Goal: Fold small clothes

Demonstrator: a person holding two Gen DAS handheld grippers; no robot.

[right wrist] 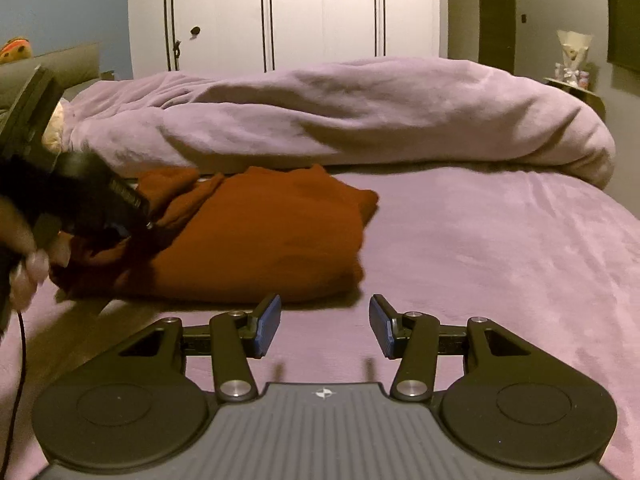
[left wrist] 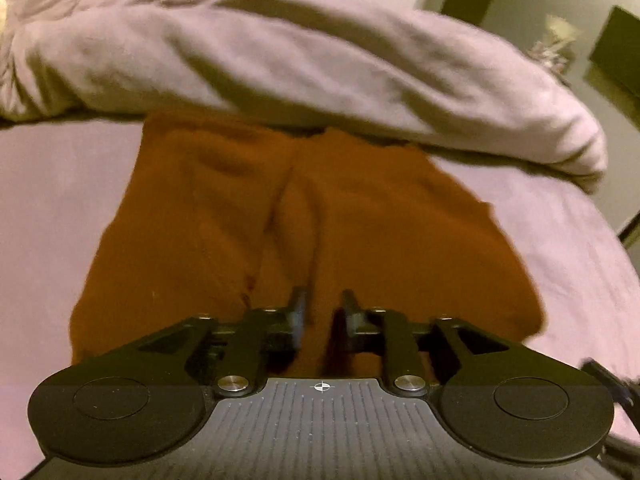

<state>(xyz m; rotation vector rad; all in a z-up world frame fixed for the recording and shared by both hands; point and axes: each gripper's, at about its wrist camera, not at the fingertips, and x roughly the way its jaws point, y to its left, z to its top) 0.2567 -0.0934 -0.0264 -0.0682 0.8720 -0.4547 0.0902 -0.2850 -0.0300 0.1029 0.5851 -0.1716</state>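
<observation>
Dim warm light, blurred fisheye edges

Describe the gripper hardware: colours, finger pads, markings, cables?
Both are matte black. The right gripper has blue pads, silver pivot bolts, round side discs and a ribbed grey deck with a crosshair mark. The left gripper matches; from the right view, a thin black cable trails from it.

A home bedroom, seen from the bed.

A wide bed (right wrist: 500,240) under a mauve sheet carries a rumpled duvet (right wrist: 340,120) of the same colour; behind it stands a white fitted wardrobe (right wrist: 320,12) with long dark handles, a blue wall to one side, and a small shelf (right wrist: 576,84) with ornaments by a dark door.
</observation>
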